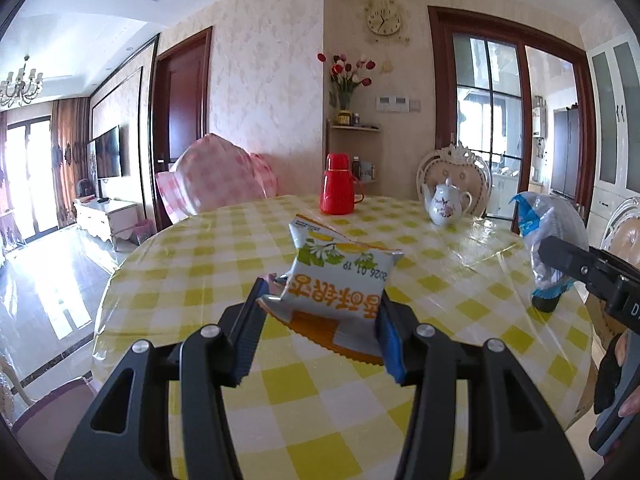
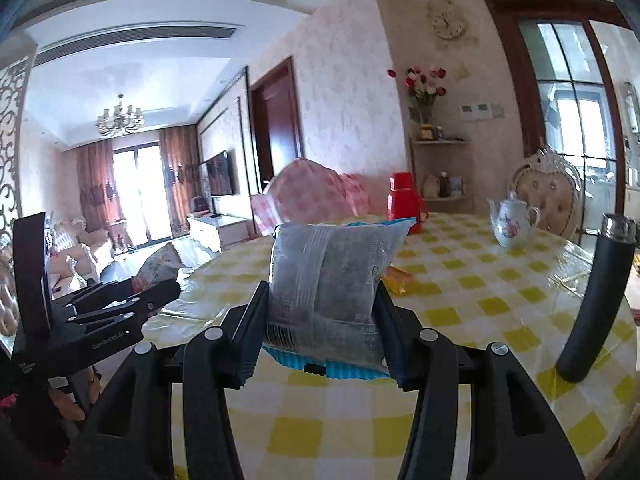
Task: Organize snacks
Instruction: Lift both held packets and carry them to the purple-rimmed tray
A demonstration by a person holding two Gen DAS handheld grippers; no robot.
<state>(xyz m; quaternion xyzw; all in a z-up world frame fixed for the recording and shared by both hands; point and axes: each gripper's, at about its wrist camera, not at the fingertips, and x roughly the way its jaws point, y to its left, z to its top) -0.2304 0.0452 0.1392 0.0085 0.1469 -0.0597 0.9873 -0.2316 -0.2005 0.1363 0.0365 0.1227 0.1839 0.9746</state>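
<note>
My left gripper [image 1: 320, 316] is shut on a white and orange snack packet [image 1: 338, 280], held upside down above the yellow checked table [image 1: 192, 276]. In the right wrist view my right gripper [image 2: 322, 312] is shut on a clear snack bag with blue ends [image 2: 326, 284], also lifted off the table. That blue-ended bag [image 1: 550, 236] and the right gripper [image 1: 554, 264] appear at the right edge of the left wrist view. The left gripper [image 2: 160, 284] with its packet [image 2: 160, 264] shows at the left of the right wrist view. An orange packet [image 2: 398, 280] lies on the table behind the bag.
A red thermos jug [image 1: 340, 186] and a white floral teapot [image 1: 446, 204] stand at the table's far side. A dark flask with a metal top [image 2: 598, 296] stands at the right. Chairs [image 1: 454, 170] ring the far edge; a pink checked cover [image 1: 216, 176] lies beyond.
</note>
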